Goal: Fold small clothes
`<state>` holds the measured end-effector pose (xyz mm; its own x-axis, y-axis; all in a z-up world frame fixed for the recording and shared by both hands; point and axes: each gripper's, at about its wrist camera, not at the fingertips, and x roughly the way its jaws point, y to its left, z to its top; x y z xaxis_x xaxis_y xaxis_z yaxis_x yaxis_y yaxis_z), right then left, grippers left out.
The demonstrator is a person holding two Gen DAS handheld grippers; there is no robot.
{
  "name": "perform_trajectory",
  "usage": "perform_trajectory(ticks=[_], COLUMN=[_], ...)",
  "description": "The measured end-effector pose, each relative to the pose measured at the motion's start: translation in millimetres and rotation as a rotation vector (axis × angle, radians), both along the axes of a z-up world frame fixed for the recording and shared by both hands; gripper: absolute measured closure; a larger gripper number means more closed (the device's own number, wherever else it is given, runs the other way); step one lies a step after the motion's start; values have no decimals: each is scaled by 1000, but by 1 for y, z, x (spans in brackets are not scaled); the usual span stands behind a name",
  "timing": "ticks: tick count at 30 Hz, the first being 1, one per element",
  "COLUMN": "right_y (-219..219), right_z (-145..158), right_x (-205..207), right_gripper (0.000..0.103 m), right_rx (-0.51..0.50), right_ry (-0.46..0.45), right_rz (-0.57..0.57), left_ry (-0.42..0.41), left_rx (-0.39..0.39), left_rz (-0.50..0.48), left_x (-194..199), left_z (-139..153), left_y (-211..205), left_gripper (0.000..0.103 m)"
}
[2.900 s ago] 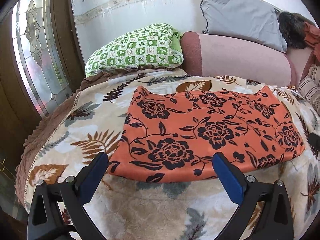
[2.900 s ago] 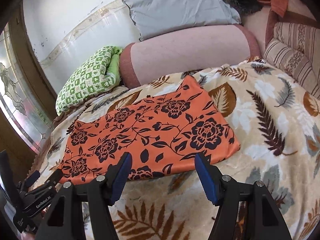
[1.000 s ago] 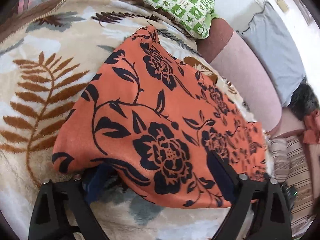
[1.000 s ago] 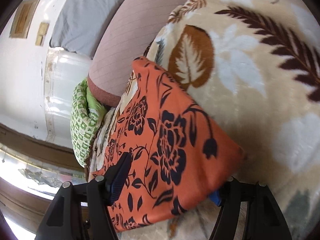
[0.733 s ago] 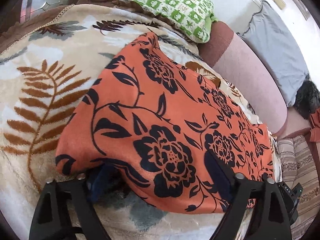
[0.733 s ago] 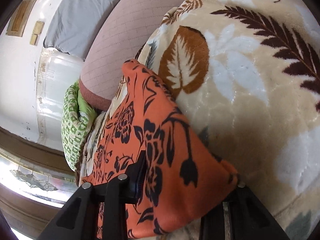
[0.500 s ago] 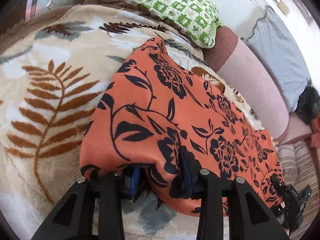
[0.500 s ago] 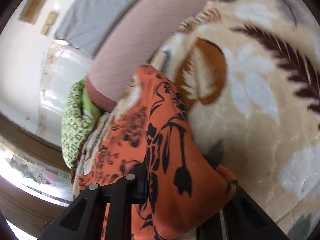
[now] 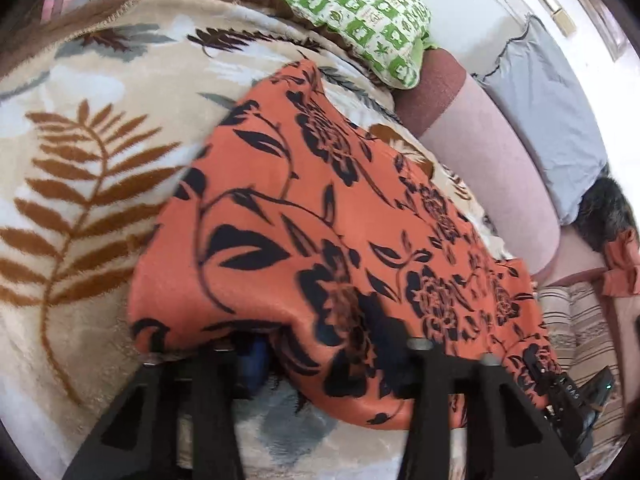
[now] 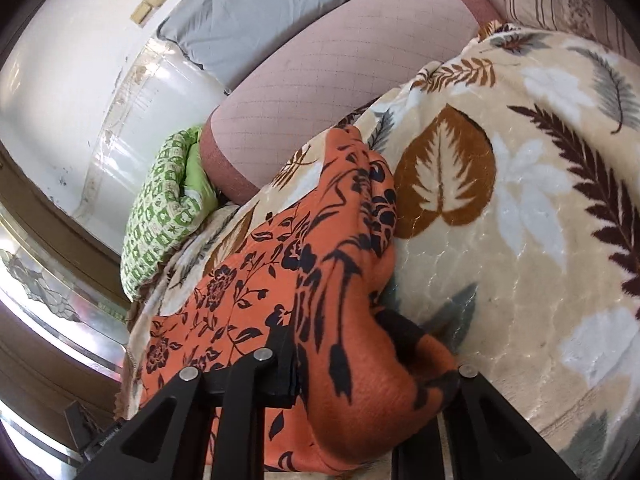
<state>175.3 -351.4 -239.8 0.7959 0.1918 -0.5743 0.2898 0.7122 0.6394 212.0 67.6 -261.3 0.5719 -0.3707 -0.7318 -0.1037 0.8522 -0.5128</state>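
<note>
**Both tools pinching the near edge of the orange garment**

Left tool (image 9: 316, 360): jaws drawn close, near edge of the orange floral garment (image 9: 320, 216) bunched between them. Cloth drapes over the fingertips and hides most of both pads; a bit of blue pad shows under the fold. Ahead of this tool the garment lies spread on the leaf-print blanket (image 9: 80, 184) of the bed, running away toward the green checked pillow (image 9: 360, 12) and the pink bolster (image 9: 488, 168).

Right tool (image 10: 340, 344): jaws drawn close on the garment's other near corner. Here the cloth is gathered into a thick hump (image 10: 352, 380) between the fingers, raised off the blanket, with a ridge running forward from the tool. Bare blanket lies to the tool's right. Grey pillow (image 10: 256, 8) leans on the wall beyond the bolster.
</note>
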Motion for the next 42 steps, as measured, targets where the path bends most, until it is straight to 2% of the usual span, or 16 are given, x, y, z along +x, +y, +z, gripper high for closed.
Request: perform_trajectory(ticks=[4,6,7,10,11,17,24,27,29,34,38,39,41,42], right_y=[-3,-5,-7,-13,-15,10,32,35,34,35,32,29,29,30], right_z=[-14,-23,-30,-40,-39,-1,29,37,38,25,11,7,6,7], right_x=[6,9,12,11,10,-1,-38,-57,-71,-111,-125,-127,-125,-126], right_gripper=[73,65,65,71,79,85,86,86,86,86,86,86,86,86], right_rx=[35,72,96,137,133,-65,-162,-190,-202,-185,-152,-132,-135,-144], right_ry=[69,98,118,109,103,33,-5,-3,6,48,84,84,70,64], right_rz=[6,15,19,11,5,26,39,49,51,43,25,22,14,11], left_ry=[3,-6,-10,-14,-18,-95,-94,-84,-81,-88,-73,-52,-13,-1], left_rx=[-37,-19,-9,-1,3,71,21,9,30,66,81,54,-32,-69], left_rz=[5,0,-4,-4,-5,-36,-56,-87,-102,-135,-163,-164,-137,-122], left_x=[2,2,3,3,2,-7,-24,-39,-51,-81,-85,-83,-80,-79], left_z=[-2,-1,0,0,1,20,27,27,27,24,16,12,6,4], left_y=[5,2,1,0,0,-8,2,6,8,18,26,30,42,49], left_gripper=[75,76,76,76,76,81,83,84,86,89,89,89,77,65])
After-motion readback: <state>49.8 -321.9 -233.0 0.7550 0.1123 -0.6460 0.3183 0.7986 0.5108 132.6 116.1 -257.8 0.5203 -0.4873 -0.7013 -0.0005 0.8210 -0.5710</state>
